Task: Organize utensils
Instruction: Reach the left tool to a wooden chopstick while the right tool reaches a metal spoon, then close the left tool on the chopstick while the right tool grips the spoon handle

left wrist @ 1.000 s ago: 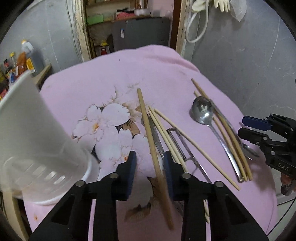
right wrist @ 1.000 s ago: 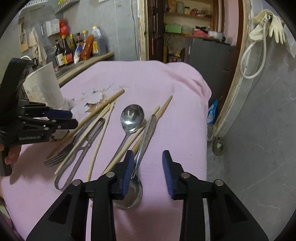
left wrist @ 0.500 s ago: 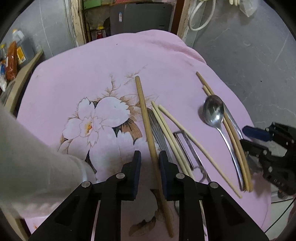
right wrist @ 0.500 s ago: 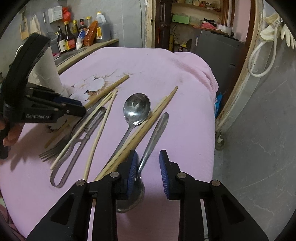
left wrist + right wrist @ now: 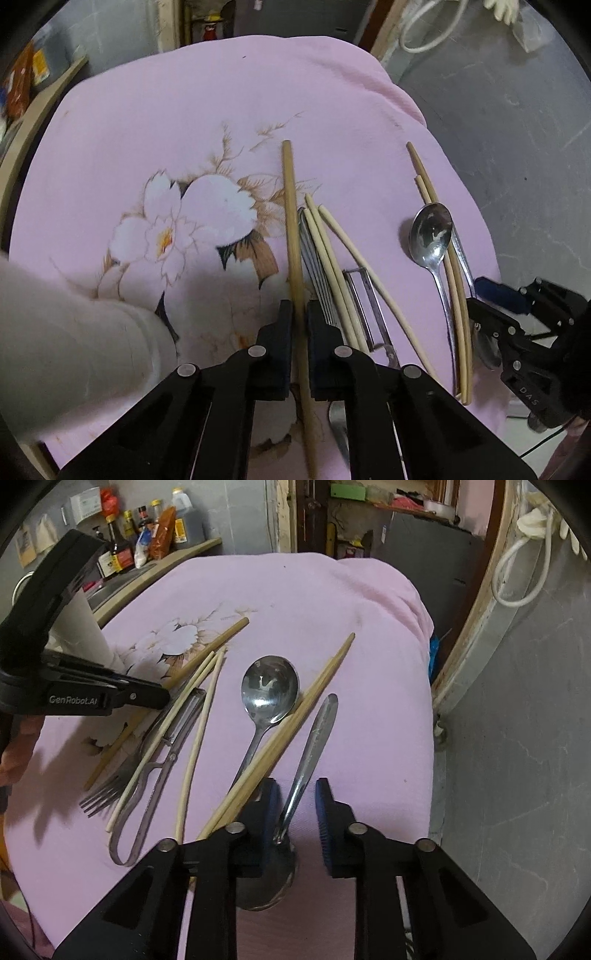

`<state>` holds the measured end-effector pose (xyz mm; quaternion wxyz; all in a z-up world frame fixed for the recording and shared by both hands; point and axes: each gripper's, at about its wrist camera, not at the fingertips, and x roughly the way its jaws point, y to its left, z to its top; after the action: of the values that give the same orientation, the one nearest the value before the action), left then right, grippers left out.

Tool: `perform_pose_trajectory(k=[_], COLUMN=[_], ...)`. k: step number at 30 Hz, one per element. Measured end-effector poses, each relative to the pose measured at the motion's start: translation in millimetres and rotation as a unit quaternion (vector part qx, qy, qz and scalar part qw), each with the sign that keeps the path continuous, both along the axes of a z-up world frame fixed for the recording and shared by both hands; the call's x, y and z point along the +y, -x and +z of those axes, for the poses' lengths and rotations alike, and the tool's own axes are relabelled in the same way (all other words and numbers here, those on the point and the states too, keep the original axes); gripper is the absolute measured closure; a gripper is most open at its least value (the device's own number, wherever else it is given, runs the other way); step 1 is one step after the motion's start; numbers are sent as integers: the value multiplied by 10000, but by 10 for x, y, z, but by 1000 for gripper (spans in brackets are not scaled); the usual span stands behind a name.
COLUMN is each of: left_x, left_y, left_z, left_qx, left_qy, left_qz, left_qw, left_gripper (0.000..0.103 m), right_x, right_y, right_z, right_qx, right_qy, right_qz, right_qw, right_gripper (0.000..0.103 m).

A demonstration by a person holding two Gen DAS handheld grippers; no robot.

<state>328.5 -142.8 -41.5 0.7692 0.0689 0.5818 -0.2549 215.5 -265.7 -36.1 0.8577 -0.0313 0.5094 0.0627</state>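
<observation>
1. The left gripper [image 5: 297, 325] is pinching the thick chopstick [image 5: 291, 236] on the pink cloth [image 5: 184, 122].
2. The right gripper [image 5: 293, 805] is closing, not yet gripping, around the near spoon handle [image 5: 310, 746].

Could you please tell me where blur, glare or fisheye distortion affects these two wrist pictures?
Left wrist: the white holder is a smeared blur at lower left, and the cloth bulges in the fisheye. Right wrist: sharp overall, with glare spots on the spoon bowl, a door frame bowed into a curve, and dark vignetted corners.
</observation>
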Motion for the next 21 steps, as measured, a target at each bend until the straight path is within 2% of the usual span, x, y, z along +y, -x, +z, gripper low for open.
perform_pose_trajectory(k=[7,10,14,21], left_x=[129,198,312,482], left_y=[317,479,662,975], left_z=[47,70,83,120], left_qx=[13,-10,-101,-610], left_qy=[71,133,356,931], left_qz=[158,195,246,310], left_qw=[9998,9997,9990,9933], left_gripper=[99,99,99,99], right_x=[24,30,-4,-1], right_y=[58,169,369,712], right_z=[4,22,30,53], right_qx=[110,11,-296,-1094], right_qy=[74,102,-169,-576], right_qz=[-49,-20,-40,-134], right_qw=[9999,9999,9994,9922], right_gripper=[97,98,99,100])
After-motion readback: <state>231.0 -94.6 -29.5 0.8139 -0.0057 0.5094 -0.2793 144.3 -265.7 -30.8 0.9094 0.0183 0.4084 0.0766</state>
